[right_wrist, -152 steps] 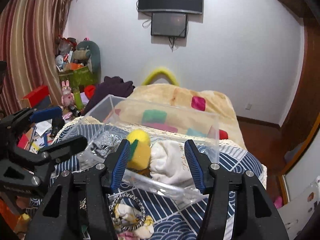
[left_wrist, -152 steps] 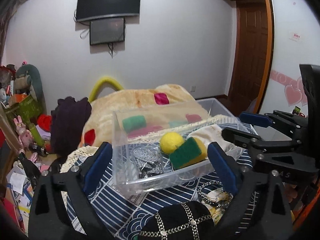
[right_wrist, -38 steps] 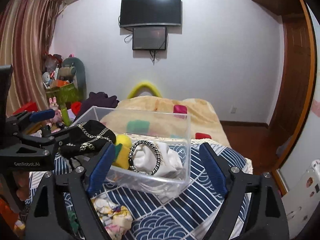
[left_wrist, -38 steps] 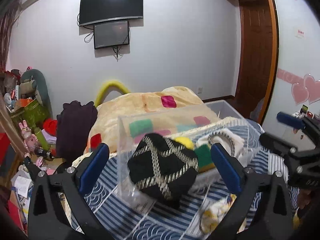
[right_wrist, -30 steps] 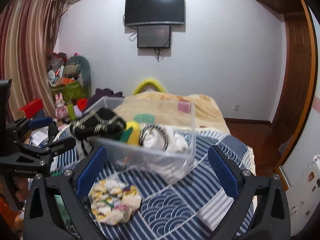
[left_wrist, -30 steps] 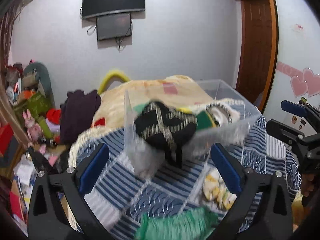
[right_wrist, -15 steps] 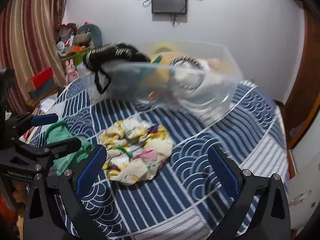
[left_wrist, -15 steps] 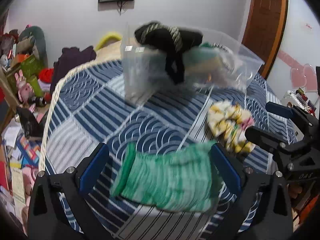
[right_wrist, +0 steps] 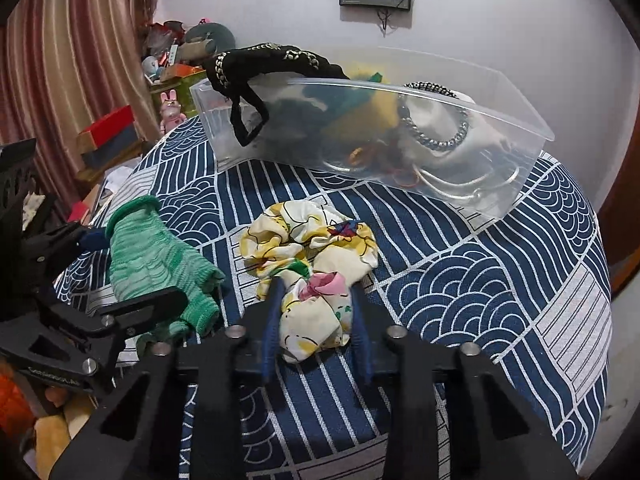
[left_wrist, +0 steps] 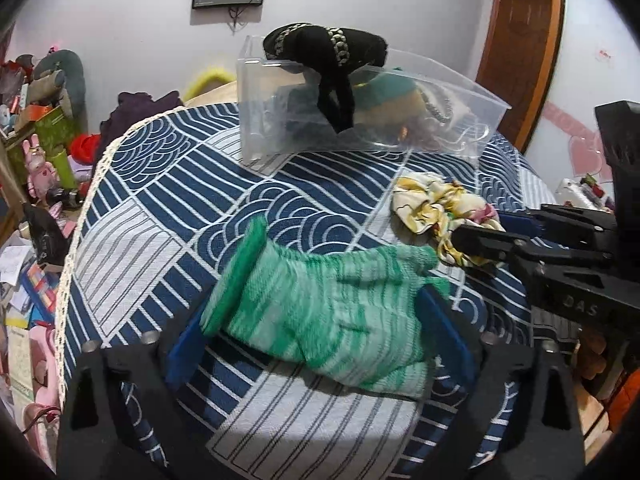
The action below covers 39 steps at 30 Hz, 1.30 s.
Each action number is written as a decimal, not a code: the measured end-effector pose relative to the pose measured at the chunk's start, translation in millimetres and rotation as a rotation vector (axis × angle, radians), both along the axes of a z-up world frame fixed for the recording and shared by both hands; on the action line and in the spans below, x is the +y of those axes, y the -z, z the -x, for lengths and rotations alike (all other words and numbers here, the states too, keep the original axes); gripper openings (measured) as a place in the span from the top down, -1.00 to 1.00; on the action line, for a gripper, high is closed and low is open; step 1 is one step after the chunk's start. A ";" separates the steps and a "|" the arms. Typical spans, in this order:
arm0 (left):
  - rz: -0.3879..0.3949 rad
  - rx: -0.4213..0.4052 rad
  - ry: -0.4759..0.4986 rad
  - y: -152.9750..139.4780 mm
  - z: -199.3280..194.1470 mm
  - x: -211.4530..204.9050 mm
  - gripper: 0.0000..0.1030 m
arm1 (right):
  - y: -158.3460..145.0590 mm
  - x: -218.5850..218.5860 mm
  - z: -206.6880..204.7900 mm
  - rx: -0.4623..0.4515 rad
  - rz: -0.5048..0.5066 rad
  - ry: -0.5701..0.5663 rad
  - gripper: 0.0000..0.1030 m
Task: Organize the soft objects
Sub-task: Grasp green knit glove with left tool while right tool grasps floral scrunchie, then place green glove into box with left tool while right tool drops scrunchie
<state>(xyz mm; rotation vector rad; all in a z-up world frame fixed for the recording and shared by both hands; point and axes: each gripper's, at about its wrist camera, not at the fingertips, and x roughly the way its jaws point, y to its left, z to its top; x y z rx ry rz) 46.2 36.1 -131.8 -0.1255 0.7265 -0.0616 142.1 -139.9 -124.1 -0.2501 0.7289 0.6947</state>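
1. Green knit glove [left_wrist: 320, 308] lies nearest, between the blue pads of my left gripper [left_wrist: 316, 332]; the jaws straddle it wide apart and have not clamped it.
2. At about three o'clock from the glove sits the floral scrunchie [right_wrist: 316, 268]. My right gripper [right_wrist: 314, 320] has its near end between narrowed fingers, apparently pinched.
3. Both rest on the blue wave-pattern cloth [right_wrist: 480, 280].
4. Farther off, at twelve o'clock, stands the clear plastic bin [right_wrist: 520, 128], with a black studded hat [right_wrist: 276, 60] draped over its rim.
5. I judge this the pick-up step; next I should close on the glove, lift both pieces and carry them over the bin's rim.
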 end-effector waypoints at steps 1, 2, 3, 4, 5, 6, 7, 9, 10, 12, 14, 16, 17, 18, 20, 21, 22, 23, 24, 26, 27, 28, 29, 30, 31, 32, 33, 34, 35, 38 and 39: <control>0.009 -0.003 0.018 -1.5 -0.2 0.5 -0.52 | -0.2 0.1 0.2 -0.001 -0.001 -0.002 0.62; 0.013 -0.006 0.033 -2.1 0.7 -0.7 -0.34 | -0.6 -0.2 0.2 -0.002 -0.005 -0.002 0.64; 0.013 -0.008 0.049 -2.6 1.1 -3.0 -0.10 | -1.1 -1.0 0.2 -0.004 -0.008 0.001 0.66; 0.019 -0.011 0.077 -3.3 2.1 -6.0 0.04 | -2.1 -2.1 0.7 -0.008 -0.011 0.005 0.68; 0.025 -0.010 0.096 -3.7 2.5 -8.2 0.29 | -2.6 -3.9 0.0 -0.012 -0.015 0.009 0.68; 0.027 -0.009 0.111 -4.2 2.8 -10.8 0.44 | -3.5 -5.7 0.2 -0.018 -0.019 0.015 0.69; 0.022 -0.012 0.117 -5.5 3.9 -13.7 0.47 | -4.4 -7.0 0.3 -0.022 -0.022 0.020 0.70; -0.006 -0.030 0.116 -9.9 6.5 -18.3 0.62 | -6.7 -11.9 0.8 -0.030 -0.034 0.031 0.70; -0.011 -0.040 0.113 -13.1 8.1 -20.2 0.63 | -8.5 -13.6 1.6 -0.034 -0.042 0.036 0.71; -0.014 -0.060 0.104 -21.3 9.2 -19.5 0.64 | -13.4 -18.9 2.3 -0.046 -0.059 0.047 0.71; -0.015 -0.086 0.099 -31.2 10.3 -19.1 0.64 | -18.5 -22.8 3.5 -0.059 -0.078 0.054 0.71; -0.020 -0.117 0.092 -43.6 7.6 -17.5 0.64 | -25.7 -27.5 4.3 -0.078 -0.099 0.066 0.71; -0.025 -0.142 0.089 -53.6 6.5 -17.1 0.64 | -30.8 -30.3 4.8 -0.090 -0.111 0.071 0.71; -0.026 -0.159 0.087 -60.9 3.1 -15.9 0.64 | -35.0 -30.1 5.1 -0.101 -0.119 0.076 0.71; -0.019 -0.197 0.086 -76.6 -1.0 -13.6 0.64 | -45.6 -36.4 5.4 -0.130 -0.144 0.096 0.71; -0.012 -0.214 0.088 -84.7 -3.7 -12.9 0.64 | -49.3 -39.1 5.3 -0.141 -0.155 0.103 0.71; -0.006 -0.236 0.089 -93.6 -7.4 -12.9 0.64 | -53.3 -42.2 4.4 -0.152 -0.165 0.112 0.71; -0.003 -0.255 0.091 -101.2 -11.6 -13.6 0.64 | -58.9 -46.9 3.3 -0.170 -0.178 0.125 0.71; -0.007 -0.272 0.089 -107.7 -15.8 -14.3 0.64 | -63.8 -50.0 1.9 -0.184 -0.188 0.138 0.71; -0.023 -0.307 0.082 -120.6 -25.3 -16.1 0.64 | -72.2 -55.0 -2.8 -0.201 -0.216 0.157 0.71; -0.027 -0.318 0.080 -125.9 -30.9 -16.3 0.64 | -75.8 -58.2 -4.9 -0.207 -0.227 0.164 0.71; -0.026 -0.320 0.080 -128.2 -36.6 -17.4 0.64 | -79.4 -58.4 -6.4 -0.218 -0.234 0.173 0.71; -0.023 -0.320 0.082 -130.9 -44.8 -18.5 0.64 | -83.6 -58.2 -9.0 -0.237 -0.237 0.186 0.71; -0.019 -0.318 0.084 -131.9 -52.5 -18.1 0.64 | -86.9 -59.6 -11.8 -0.245 -0.240 0.191 0.71; -0.018 -0.311 0.084 -131.8 -60.3 -18.9 0.64 | -89.4 -58.9 -14.7 -0.250 -0.244 0.195 0.71; -0.015 -0.300 0.082 -131.5 -69.8 -19.2 0.64 | -91.3 -57.8 -19.6 -0.255 -0.251 0.201 0.71; -0.009 -0.291 0.084 -130.2 -77.4 -19.3 0.64 | -91.8 -56.1 -24.6 -0.257 -0.253 0.208 0.71; -0.005 -0.273 0.082 -127.5 -88.9 -19.2 0.64 | -92.5 -53.1 -29.2 -0.256 -0.253 0.213 0.71; -0.005 -0.261 0.078 -125.4 -96.2 -19.4 0.64 | -92.5 -53.1 -37.0 -0.248 -0.257 0.215 0.70; -0.023 -0.214 0.074 -113.5 -120.7 -21.5 0.64 | -86.7 -46.2 -52.9 -0.223 -0.247 0.223 0.71; -0.031 -0.197 0.075 -108.9 -127.6 -22.3 0.64 | -84.1 -43.6 -56.3 -0.217 -0.240 0.225 0.71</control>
